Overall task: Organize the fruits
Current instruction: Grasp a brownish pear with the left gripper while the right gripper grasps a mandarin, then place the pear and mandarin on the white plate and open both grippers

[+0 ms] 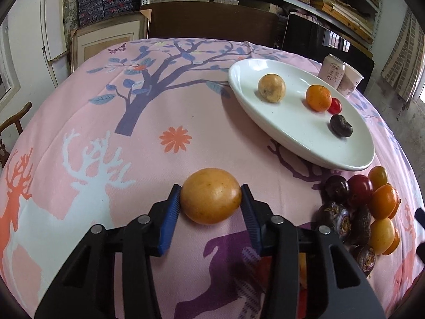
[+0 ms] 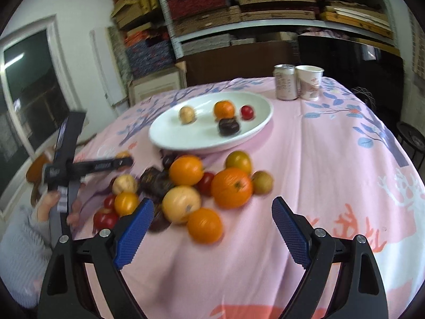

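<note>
My left gripper is shut on a round yellow-orange fruit, its blue pads pressing both sides just over the pink tablecloth. The white plate lies to the upper right and holds a yellow fruit, an orange, a red tomato and a dark fruit. A pile of mixed fruit sits in front of the plate. My right gripper stands open just short of that pile, with an orange close between its fingers but untouched.
A drinks can and a paper cup stand beyond the plate near the far table edge. A person's hand with a grey sleeve holds the left gripper. A wooden chair is at the left, and shelves fill the back wall.
</note>
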{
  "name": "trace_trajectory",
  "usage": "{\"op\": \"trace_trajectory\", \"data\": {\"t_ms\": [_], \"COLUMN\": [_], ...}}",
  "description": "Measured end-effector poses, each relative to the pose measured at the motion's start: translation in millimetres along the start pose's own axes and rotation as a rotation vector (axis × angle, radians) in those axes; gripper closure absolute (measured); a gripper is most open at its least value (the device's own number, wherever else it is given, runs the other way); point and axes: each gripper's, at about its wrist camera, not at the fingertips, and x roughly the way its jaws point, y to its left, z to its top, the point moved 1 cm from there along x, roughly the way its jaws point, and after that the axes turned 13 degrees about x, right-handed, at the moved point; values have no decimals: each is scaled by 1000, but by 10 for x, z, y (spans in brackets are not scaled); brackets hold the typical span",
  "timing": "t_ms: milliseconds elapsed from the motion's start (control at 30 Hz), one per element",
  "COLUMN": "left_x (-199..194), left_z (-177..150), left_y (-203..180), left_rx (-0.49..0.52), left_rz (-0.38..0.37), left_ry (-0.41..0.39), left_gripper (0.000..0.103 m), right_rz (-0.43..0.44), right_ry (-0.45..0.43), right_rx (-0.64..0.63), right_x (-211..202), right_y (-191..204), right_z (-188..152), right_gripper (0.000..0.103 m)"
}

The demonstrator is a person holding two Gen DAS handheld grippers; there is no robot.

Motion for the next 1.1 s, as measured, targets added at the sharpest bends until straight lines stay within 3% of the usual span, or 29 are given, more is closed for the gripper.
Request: {"op": "trace_trajectory", "data": {"t_ms": [100, 133, 233, 367, 633, 767, 867, 1100], "left_x": [-1, -3, -3, 15, 26, 10, -16, -181], "left_z": [0, -3, -8, -9, -11, -33, -49, -58], "left_y": [-9, -8, -17, -23, -38, 47, 44, -8], "left_rx": [1, 1, 8, 12, 21, -25, -21, 4], "left_rz": [3, 3, 11, 8, -7, -5, -12, 33], "left_ry": [0, 0, 4, 12, 13, 5, 1, -28], "left_gripper": [59, 59, 58, 57, 53, 52, 59, 59], "right_rz": [-36, -42, -53, -47, -36, -31, -28, 21], "right_ry": [67, 84, 126, 144, 150, 150, 150, 85], "right_rx": [-90, -102, -71, -33, -17, -11, -6, 17], "right_x": [125, 159, 239, 279, 296, 291, 291, 125], "right_y": [168, 188, 127, 69, 50, 41, 33, 19], "right_z": [-122, -145, -142, -132, -114, -108, -104, -51], "right_gripper": [30, 39, 58, 66, 67, 67, 67, 68]}}
